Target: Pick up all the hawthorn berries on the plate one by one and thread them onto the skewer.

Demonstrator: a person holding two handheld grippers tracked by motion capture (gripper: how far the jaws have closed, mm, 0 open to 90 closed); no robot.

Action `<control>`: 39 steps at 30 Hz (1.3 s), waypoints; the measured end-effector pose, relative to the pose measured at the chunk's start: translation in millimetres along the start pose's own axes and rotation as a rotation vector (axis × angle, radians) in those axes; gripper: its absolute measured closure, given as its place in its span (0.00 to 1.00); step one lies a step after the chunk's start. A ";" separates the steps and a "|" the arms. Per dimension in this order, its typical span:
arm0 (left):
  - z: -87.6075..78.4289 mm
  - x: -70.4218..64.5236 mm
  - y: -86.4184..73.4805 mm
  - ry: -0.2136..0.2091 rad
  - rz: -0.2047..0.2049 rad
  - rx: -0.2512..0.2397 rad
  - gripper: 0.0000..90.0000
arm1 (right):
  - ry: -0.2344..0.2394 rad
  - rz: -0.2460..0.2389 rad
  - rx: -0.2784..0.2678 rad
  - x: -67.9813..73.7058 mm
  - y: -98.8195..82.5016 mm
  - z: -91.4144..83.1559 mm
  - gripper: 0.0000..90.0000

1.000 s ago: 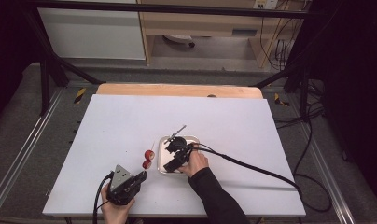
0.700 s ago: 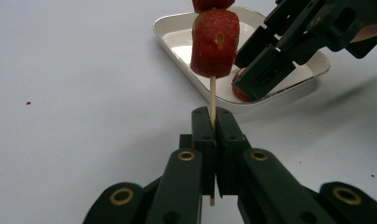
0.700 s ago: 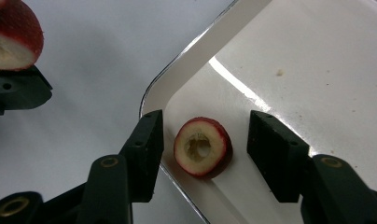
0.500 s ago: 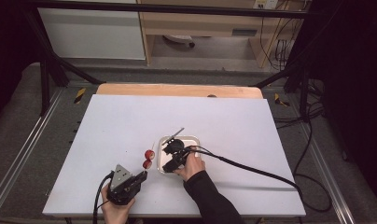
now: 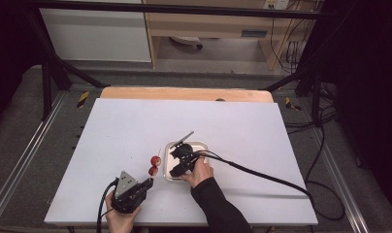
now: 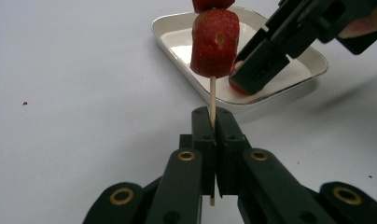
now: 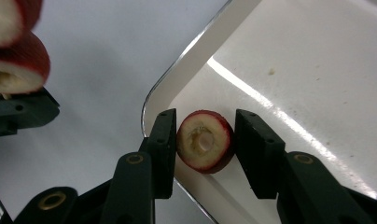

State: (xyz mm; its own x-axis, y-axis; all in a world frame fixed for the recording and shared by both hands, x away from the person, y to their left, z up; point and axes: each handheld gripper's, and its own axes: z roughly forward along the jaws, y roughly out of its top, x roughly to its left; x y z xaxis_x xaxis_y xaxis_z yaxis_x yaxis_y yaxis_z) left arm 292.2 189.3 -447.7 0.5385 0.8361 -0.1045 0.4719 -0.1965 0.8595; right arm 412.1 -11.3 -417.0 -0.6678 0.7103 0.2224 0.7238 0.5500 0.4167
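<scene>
Your right gripper (image 7: 204,142) has dropped into the tray (image 7: 317,84), jaws open around a strawberry slice (image 7: 205,147), ready to grasp it, while your left gripper (image 6: 213,135) stays clenched on the skewer (image 6: 212,93).

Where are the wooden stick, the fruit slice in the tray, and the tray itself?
stick (image 6: 212,95), left gripper view, bare shaft below fruit.
fruit slice (image 7: 205,141), right gripper view, pale cut face.
tray (image 7: 175,98), right gripper view, metal rim.
</scene>
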 end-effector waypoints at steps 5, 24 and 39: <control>0.3 -2.7 0.0 -0.004 0.008 -0.001 0.98 | -0.003 0.018 -0.088 -2.6 3.4 -19.2 0.67; 9.1 -30.6 1.2 -0.069 0.054 0.007 0.98 | 0.106 0.103 -0.590 -36.2 -20.1 -79.7 0.67; 21.3 -55.7 18.0 -0.116 0.004 0.035 0.98 | 0.159 0.038 -0.841 -45.3 -40.8 -83.4 0.67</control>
State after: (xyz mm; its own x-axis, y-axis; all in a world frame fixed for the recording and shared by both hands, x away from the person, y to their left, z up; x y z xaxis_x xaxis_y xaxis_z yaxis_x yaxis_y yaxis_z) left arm 285.5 128.2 -437.1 0.6169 0.7707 -0.1597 0.4922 -0.2194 0.8424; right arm 398.3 -102.6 -370.6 -0.7075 0.6174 0.3441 0.4183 -0.0266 0.9079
